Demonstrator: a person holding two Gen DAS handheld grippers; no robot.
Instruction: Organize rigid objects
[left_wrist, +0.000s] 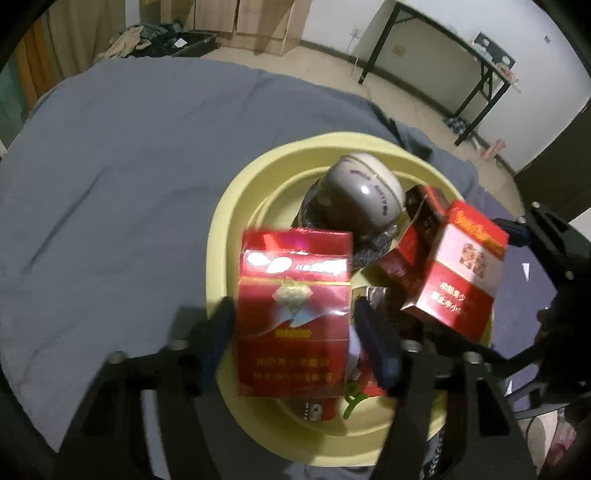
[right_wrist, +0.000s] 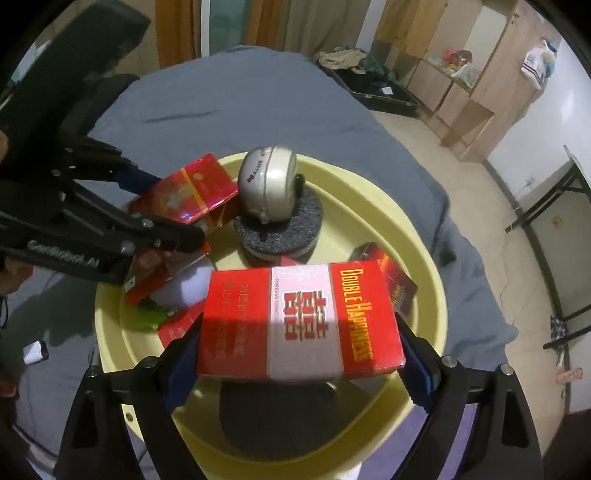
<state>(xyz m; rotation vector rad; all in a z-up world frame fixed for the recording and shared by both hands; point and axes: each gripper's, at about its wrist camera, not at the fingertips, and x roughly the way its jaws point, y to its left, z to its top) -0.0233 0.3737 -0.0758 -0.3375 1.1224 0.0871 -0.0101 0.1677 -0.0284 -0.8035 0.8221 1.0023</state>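
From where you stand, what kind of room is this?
Probably a bedroom in a home: a bed with a grey sheet holds the yellow basin, an open suitcase of clothes lies on the floor, and wooden cabinets line the wall.

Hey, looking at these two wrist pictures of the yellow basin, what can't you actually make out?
- Left wrist view: the small print on the red box in the left tool is blurred.
- Both views: the things on the floor of the yellow basin are hidden by the boxes; only a green clip peeks out.
- Right wrist view: whether the pads of the right tool press on the Double Happiness box cannot be told.
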